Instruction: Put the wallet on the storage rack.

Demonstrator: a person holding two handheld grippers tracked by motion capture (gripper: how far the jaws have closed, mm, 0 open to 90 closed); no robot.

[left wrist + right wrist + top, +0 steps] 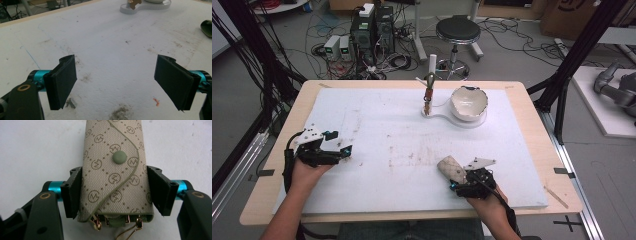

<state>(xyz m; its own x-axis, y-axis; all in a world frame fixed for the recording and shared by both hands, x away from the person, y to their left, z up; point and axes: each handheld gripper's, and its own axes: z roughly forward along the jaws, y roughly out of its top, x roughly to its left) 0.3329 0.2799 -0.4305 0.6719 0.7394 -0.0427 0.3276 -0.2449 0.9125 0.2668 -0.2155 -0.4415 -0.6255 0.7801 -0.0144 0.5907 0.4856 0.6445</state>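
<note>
**Beige key pouch between the jaws of the right hand-held gripper**

Beige monogram fabric marks the key pouch (113, 175), which lies on the white surface (402, 130) near its front edge. The right hand-held gripper (113, 192) has its jaws on either side of the pouch; the left pad touches the fabric, while whether the right pad presses it is hard to tell. The pouch's far end is cut off at the top of the right gripper view, and gold key hooks (135, 225) at its open end are partly hidden. The left hand-held gripper (116, 80) stands wide, holding nothing, above bare surface. At the far side, a cracked white bowl (468, 102) sits on a stand whose small upright piece is too small to make out.
</note>
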